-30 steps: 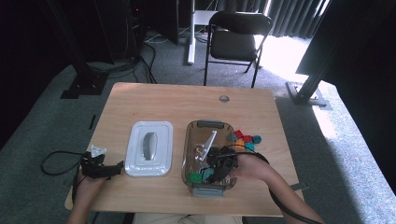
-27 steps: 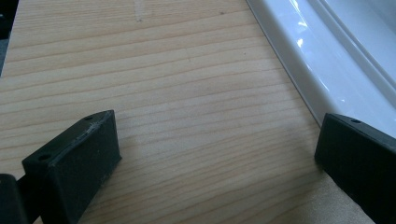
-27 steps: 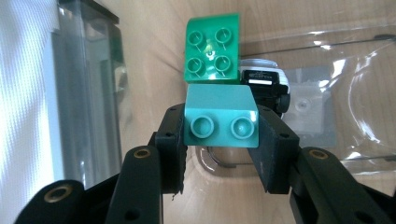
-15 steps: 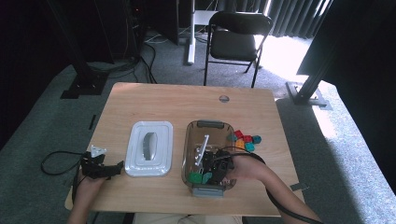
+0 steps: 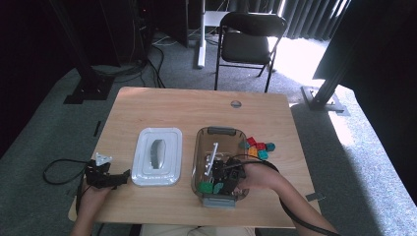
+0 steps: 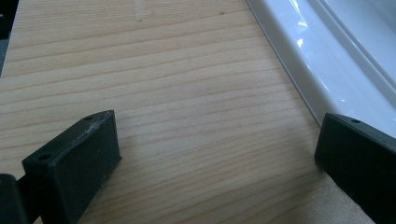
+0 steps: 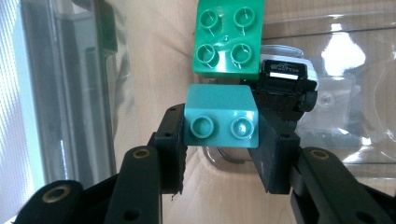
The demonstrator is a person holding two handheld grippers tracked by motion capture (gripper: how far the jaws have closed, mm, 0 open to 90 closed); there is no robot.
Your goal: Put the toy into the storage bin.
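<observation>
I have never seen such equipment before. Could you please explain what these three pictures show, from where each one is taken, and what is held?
A person sits at a light wooden table and holds a black two-jaw tool in each hand. The high view looks down from above. Each of the other two pictures comes from a camera riding on one tool, looking along its jaws.

The left tool rests open over bare wood, beside a white plastic lid with a grey handle.

The right tool reaches into a clear plastic box and grips a teal two-stud toy brick. A green four-stud brick lies just beyond it. More small coloured bricks lie on the table to the right of the box.
</observation>
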